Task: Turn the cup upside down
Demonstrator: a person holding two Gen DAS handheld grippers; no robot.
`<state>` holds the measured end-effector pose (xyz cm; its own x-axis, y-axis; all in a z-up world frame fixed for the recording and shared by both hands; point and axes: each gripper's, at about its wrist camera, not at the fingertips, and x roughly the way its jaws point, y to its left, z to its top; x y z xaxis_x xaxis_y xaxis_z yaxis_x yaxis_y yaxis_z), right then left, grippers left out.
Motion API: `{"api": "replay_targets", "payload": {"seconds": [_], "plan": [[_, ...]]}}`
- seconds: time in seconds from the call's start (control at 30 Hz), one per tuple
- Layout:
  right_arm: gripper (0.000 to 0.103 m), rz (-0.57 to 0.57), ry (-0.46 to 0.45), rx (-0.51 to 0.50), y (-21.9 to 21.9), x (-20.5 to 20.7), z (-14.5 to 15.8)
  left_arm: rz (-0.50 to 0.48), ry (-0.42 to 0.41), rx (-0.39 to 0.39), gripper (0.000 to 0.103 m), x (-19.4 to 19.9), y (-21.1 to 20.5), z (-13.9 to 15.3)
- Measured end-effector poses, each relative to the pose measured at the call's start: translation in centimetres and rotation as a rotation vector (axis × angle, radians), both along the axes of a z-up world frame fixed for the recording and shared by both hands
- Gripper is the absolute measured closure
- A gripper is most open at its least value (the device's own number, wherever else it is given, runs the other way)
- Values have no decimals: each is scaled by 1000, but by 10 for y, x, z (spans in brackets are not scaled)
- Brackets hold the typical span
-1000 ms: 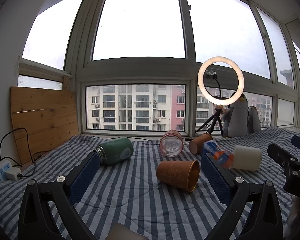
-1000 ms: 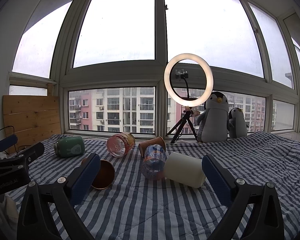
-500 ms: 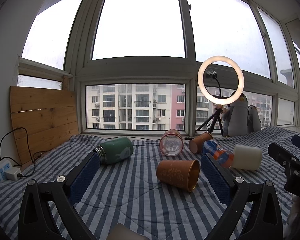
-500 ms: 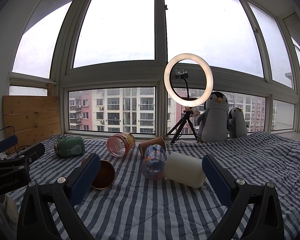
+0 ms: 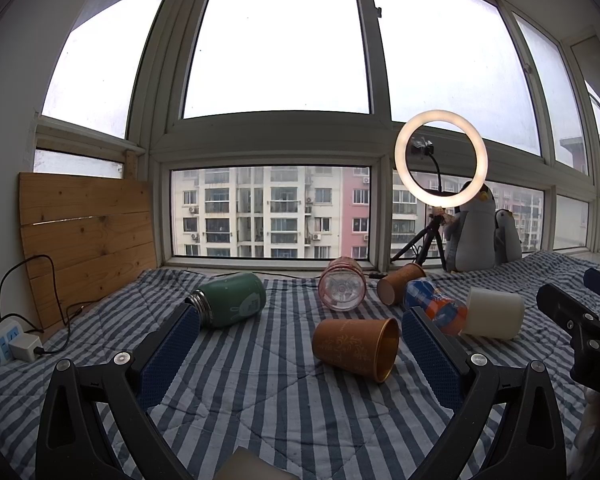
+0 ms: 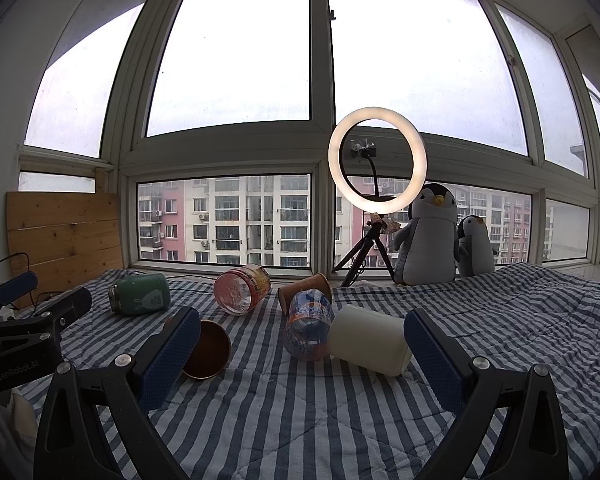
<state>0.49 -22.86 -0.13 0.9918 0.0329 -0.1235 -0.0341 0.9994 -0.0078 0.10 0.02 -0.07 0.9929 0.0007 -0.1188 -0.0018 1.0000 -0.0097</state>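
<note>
Several cups lie on their sides on a blue-striped quilt [image 5: 260,392]. A brown patterned cup [image 5: 356,347] lies just ahead of my left gripper [image 5: 300,336], mouth to the right; it also shows in the right wrist view [image 6: 206,350]. A white cup [image 6: 368,340] lies just ahead of my right gripper [image 6: 302,334]; it also shows in the left wrist view [image 5: 494,318]. A green flask [image 5: 230,300], a pink clear cup [image 5: 342,290], a small brown cup [image 5: 398,289] and a blue-orange bottle [image 5: 436,306] lie behind. Both grippers are open and empty.
A ring light on a tripod [image 6: 376,200] and two plush penguins [image 6: 432,240] stand at the window. A wooden board [image 5: 84,232] leans at the left, with a power strip and cable [image 5: 8,350] below it. The right gripper shows in the left wrist view [image 5: 580,328].
</note>
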Motion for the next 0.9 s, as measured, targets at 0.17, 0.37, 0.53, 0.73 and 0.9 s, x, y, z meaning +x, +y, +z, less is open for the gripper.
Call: {"api": "replay_targets", "payload": {"seconds": [0.17, 0.37, 0.53, 0.73, 0.9], "plan": [[2, 0, 0, 1, 0, 0, 0, 0, 1, 0, 1, 0, 0, 0], [2, 0, 0, 1, 0, 0, 0, 0, 3, 1, 1, 2, 0, -2], [2, 0, -1, 1, 0, 0, 0, 0, 4, 1, 1, 2, 0, -3], [2, 0, 0, 1, -2, 1, -1, -4, 16, 1, 1, 4, -1, -5], [1, 5, 12, 4, -3, 3, 1, -16, 54, -11, 1, 14, -3, -17]]}}
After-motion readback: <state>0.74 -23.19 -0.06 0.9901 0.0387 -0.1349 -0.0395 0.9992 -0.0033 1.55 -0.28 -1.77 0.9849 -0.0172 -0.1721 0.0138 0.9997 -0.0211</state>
